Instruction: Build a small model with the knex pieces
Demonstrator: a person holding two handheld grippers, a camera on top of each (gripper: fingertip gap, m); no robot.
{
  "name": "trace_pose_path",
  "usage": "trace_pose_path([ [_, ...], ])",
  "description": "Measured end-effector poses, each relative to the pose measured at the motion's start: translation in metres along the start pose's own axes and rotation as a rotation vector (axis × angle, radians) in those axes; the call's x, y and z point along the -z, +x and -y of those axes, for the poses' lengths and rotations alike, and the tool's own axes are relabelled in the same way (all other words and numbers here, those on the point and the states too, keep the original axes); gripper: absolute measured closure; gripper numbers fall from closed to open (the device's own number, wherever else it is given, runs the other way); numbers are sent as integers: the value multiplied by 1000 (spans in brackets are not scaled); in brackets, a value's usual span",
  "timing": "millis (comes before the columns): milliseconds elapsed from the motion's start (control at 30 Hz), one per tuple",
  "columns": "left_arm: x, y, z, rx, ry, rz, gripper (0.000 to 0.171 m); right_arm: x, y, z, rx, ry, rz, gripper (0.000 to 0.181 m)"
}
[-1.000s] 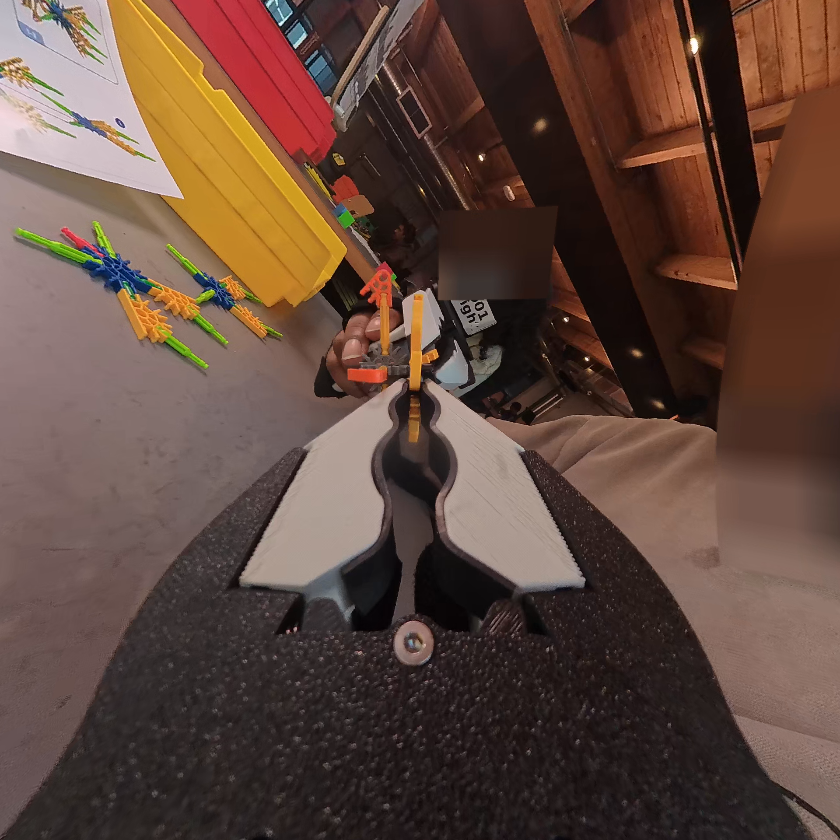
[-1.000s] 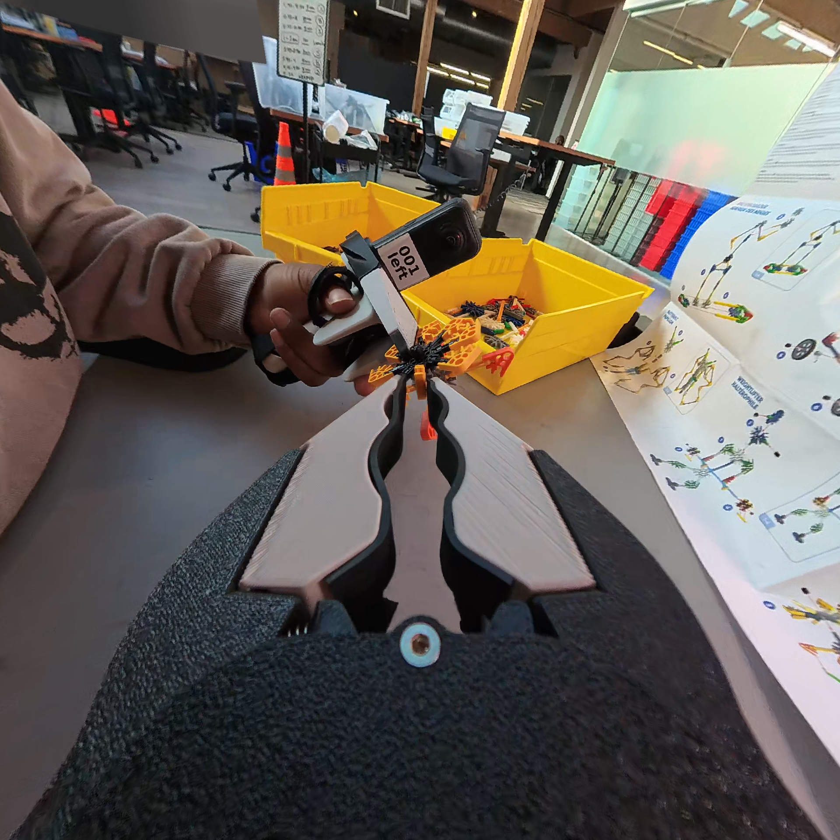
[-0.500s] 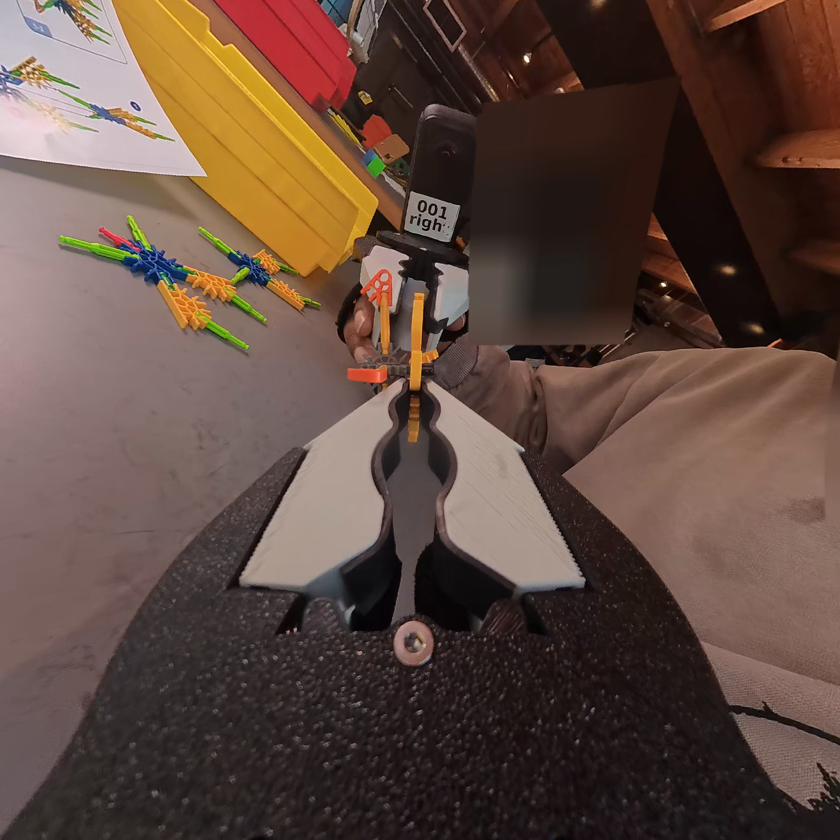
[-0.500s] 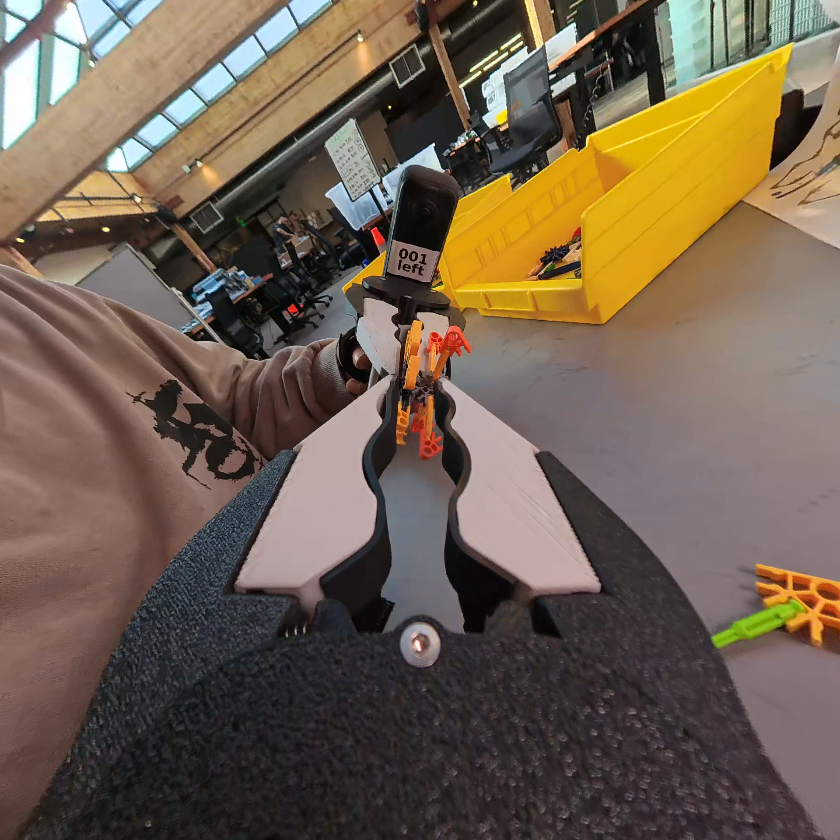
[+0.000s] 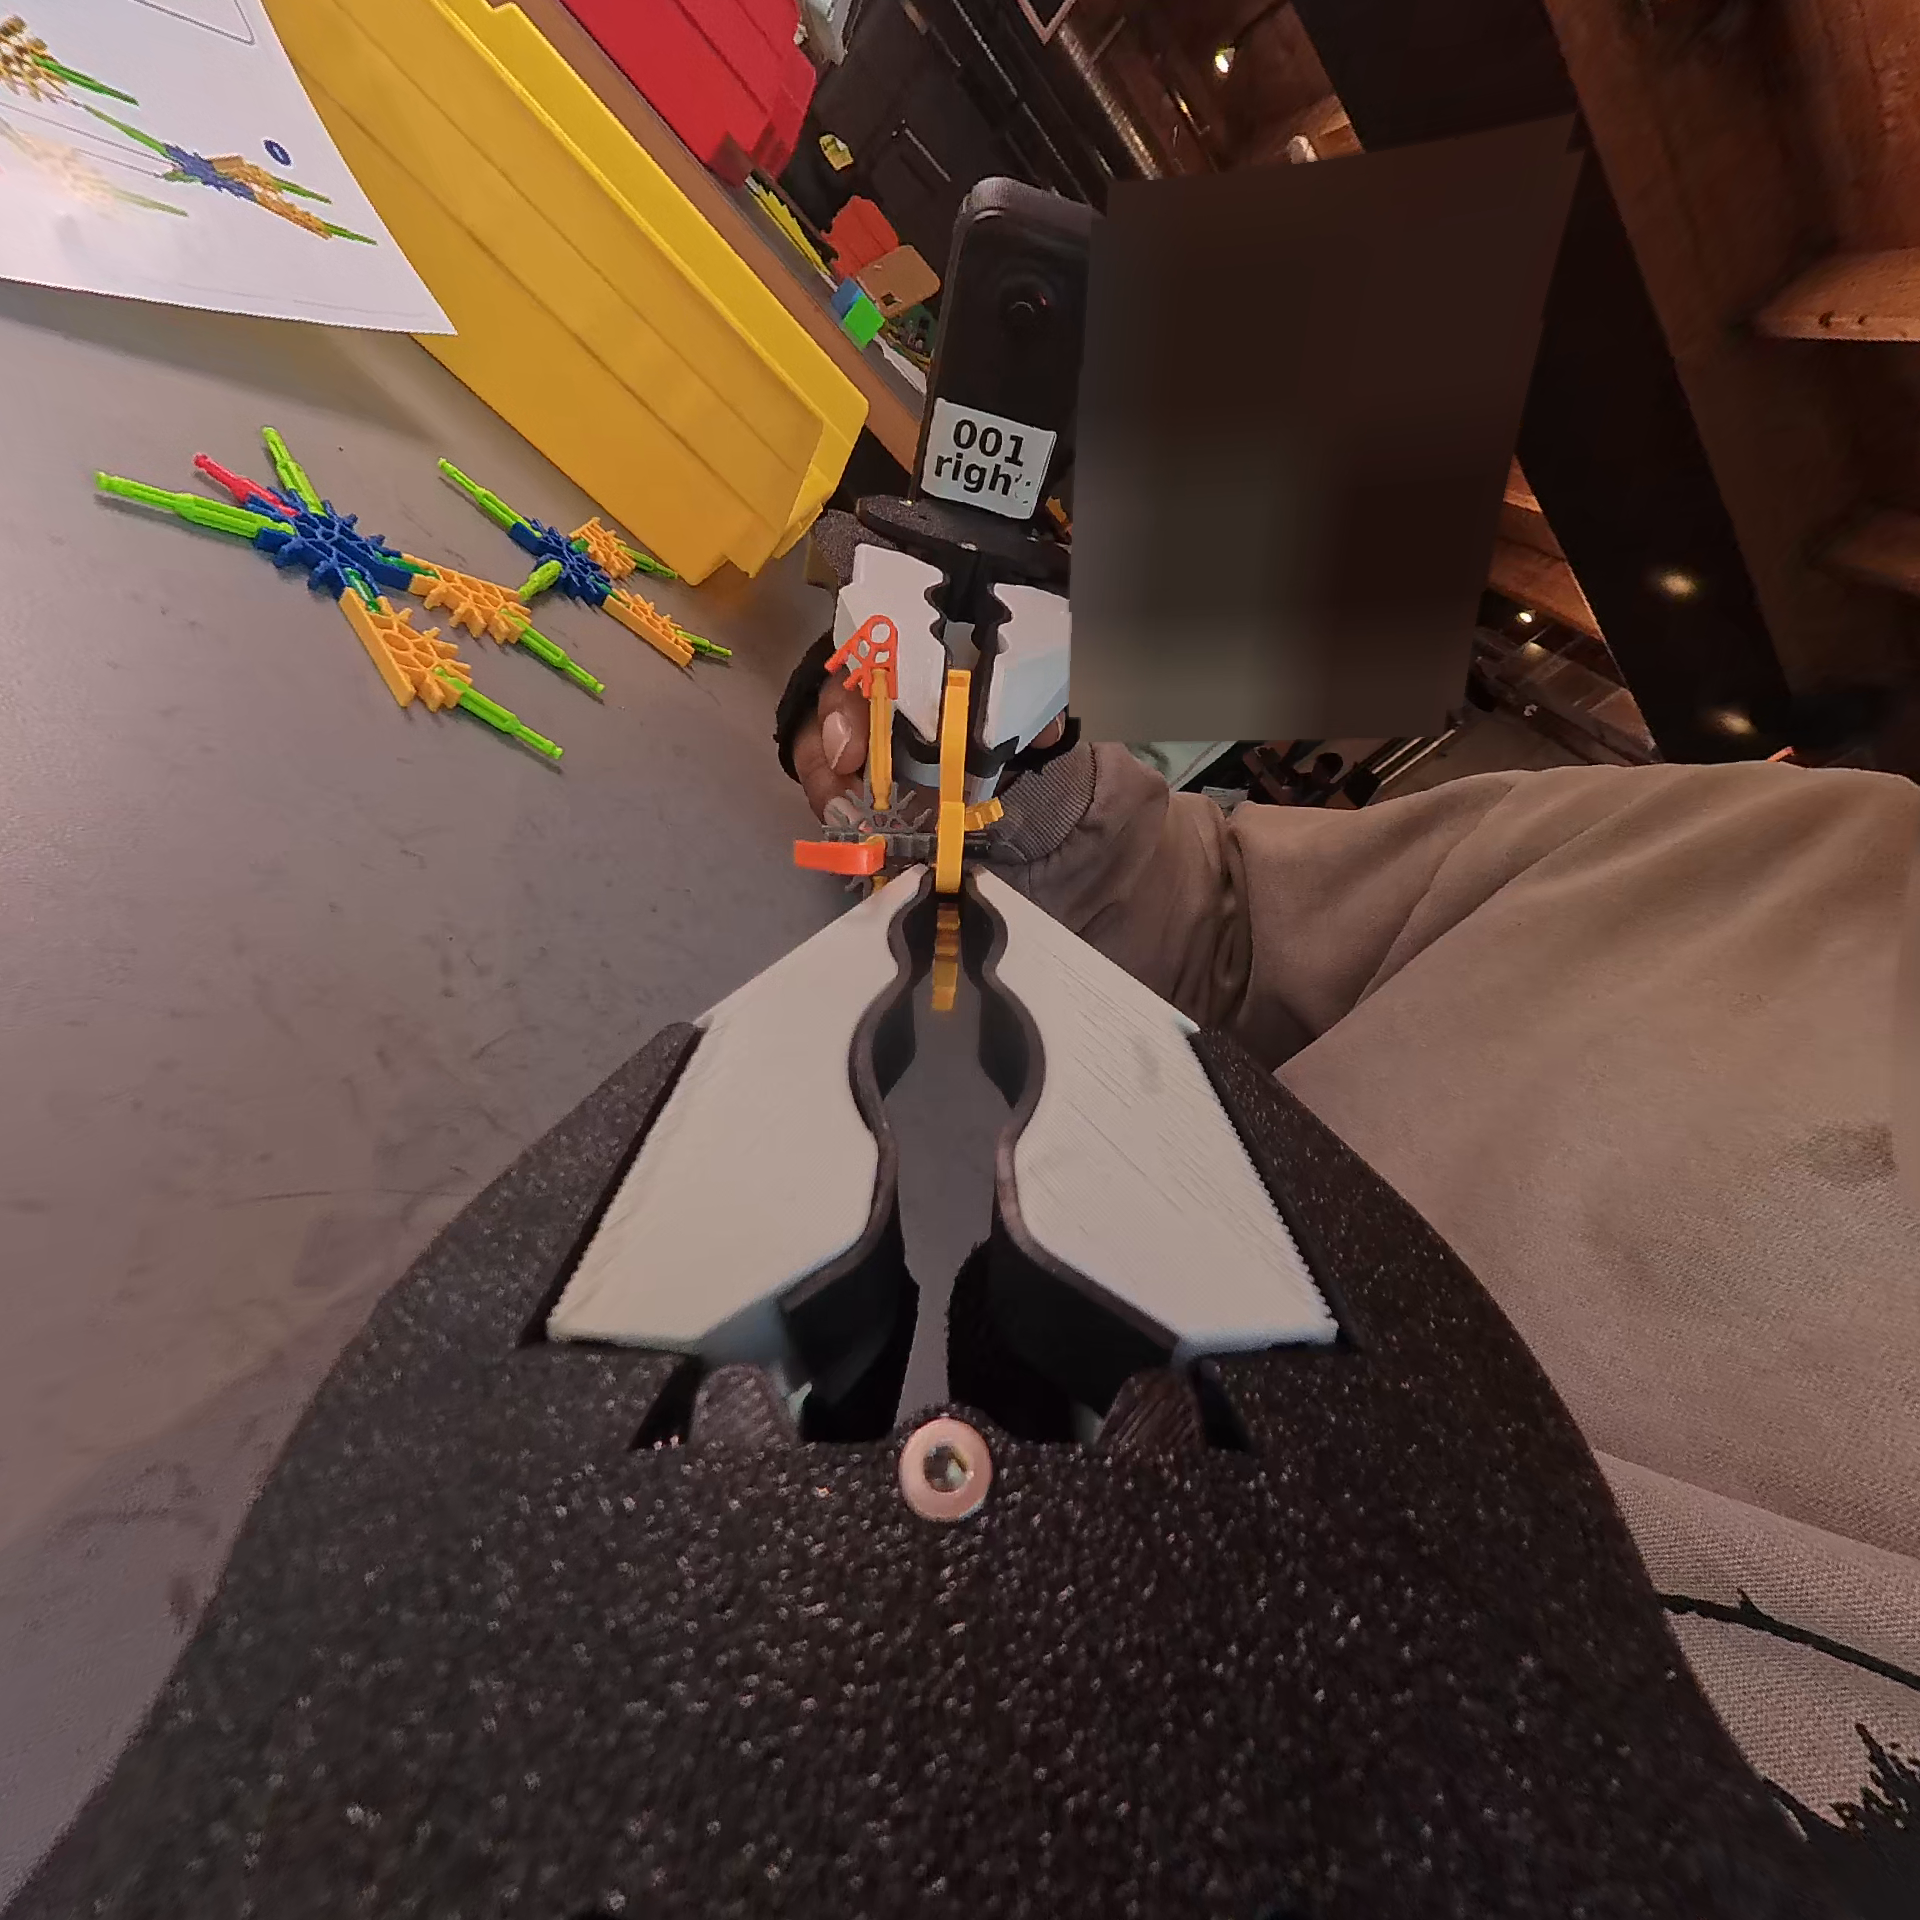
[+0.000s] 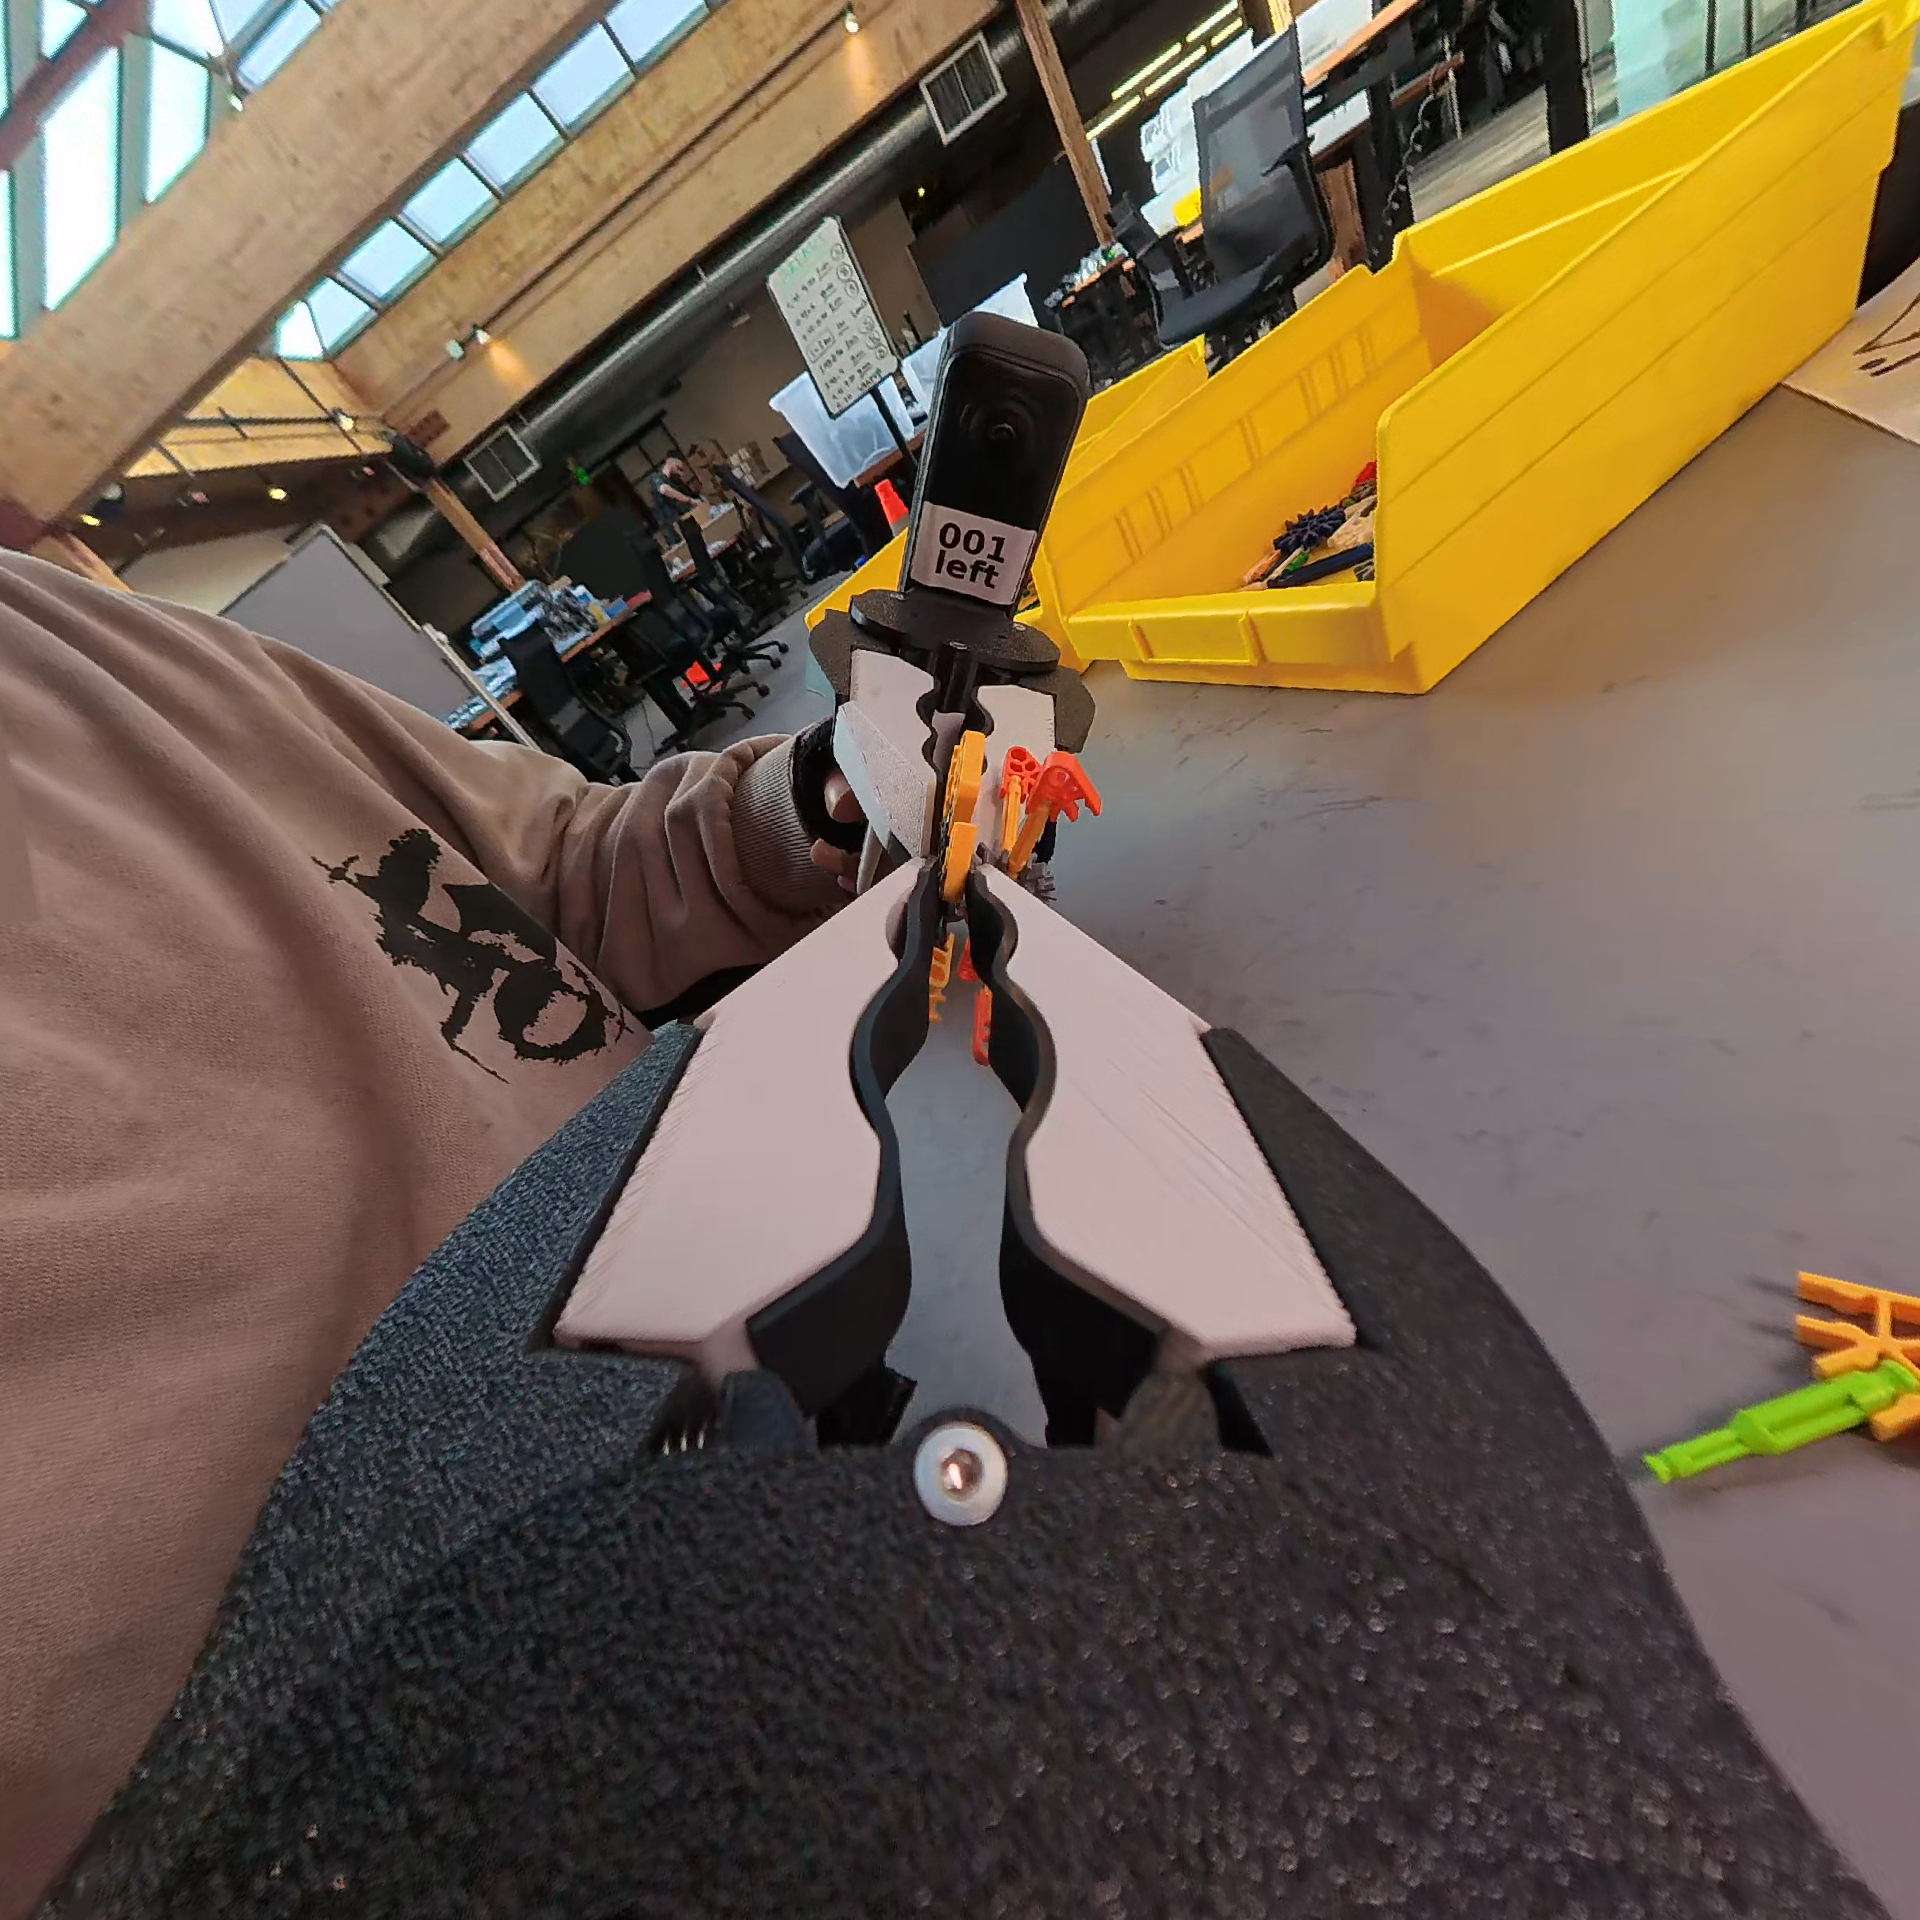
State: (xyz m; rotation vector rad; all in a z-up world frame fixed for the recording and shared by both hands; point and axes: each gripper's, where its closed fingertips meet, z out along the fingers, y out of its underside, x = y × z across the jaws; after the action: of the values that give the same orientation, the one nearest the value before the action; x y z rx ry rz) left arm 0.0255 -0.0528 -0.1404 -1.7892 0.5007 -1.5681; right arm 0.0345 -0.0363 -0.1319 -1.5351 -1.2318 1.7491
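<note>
A small toy assembly [image 5: 883, 821] of a grey snowflake hub, yellow-orange flat connectors, orange rods and an orange-red clip hangs above the grey table [image 5: 312, 1039]. My left gripper [image 5: 943, 883] is shut on one of its yellow-orange connectors. My right gripper [image 6: 948, 888] is shut on the same assembly [image 6: 961, 821] from the opposite side. The two grippers face each other tip to tip: the right one shows in the left wrist view [image 5: 961, 675], the left one in the right wrist view [image 6: 951, 727]. A person's hands and beige sleeves hold both.
Two star-shaped assemblies [image 5: 332, 540] [image 5: 571, 561] of blue hubs, orange connectors and green rods lie on the table beside a yellow bin [image 5: 582, 343] and an instruction sheet [image 5: 156, 187]. An orange connector with a green rod [image 6: 1849, 1382] lies right. A yellow bin [image 6: 1455, 582] holds loose pieces. My left and right fingertips are right by each other.
Both grippers stayed shut on the assembly while it was turned. The right gripper swung from facing the bins and sheet to facing the left gripper head on, and the two drew closer.
</note>
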Motion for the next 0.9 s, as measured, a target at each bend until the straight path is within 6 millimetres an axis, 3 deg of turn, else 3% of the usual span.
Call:
trace_pose_path([
  [900,-1,-4,-3,57,6,-28,168,4,3,-2,24,-4,-14,179],
])
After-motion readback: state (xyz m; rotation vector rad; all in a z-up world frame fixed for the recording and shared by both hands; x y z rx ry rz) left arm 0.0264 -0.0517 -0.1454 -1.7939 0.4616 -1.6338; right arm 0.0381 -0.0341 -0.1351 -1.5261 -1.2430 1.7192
